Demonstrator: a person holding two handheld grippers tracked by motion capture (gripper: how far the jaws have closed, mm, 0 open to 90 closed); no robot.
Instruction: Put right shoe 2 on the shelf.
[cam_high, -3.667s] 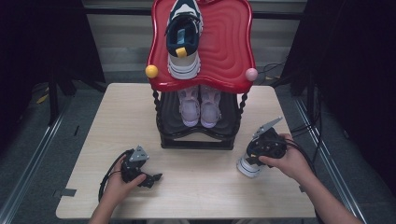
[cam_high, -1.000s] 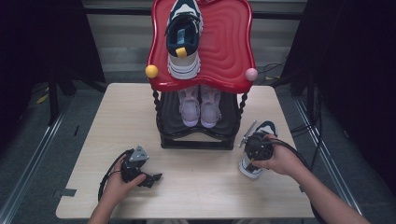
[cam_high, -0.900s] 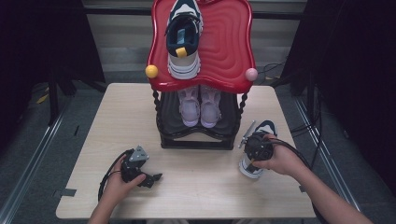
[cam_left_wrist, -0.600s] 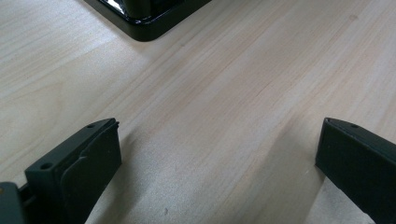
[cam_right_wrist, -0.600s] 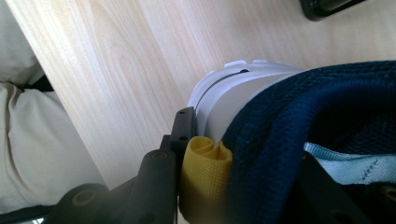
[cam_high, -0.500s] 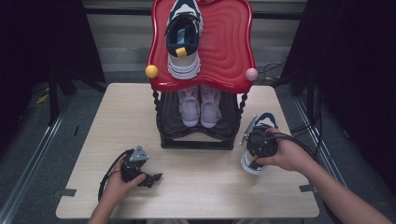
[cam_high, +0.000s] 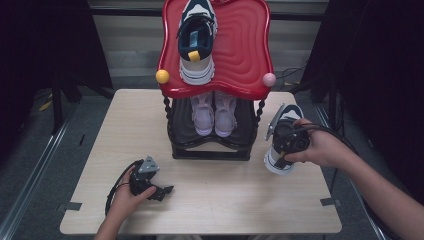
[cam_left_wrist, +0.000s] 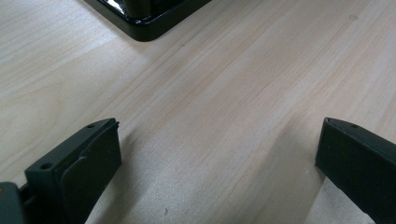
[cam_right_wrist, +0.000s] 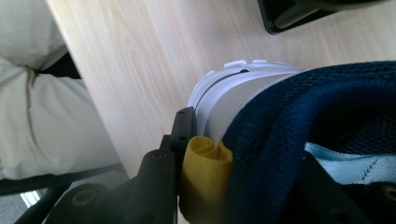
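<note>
Here, pale wood table (cam_high: 100, 150) — right hand-held gripper (cam_high: 285, 141) clamps sneaker (cam_high: 280, 161), left (cam_high: 150, 185) open.

No words, numbers, brand names or signs are showing clearly enough to read in any of the views. The shoes, the rack and the table are not showing any letters that can be made out.
</note>
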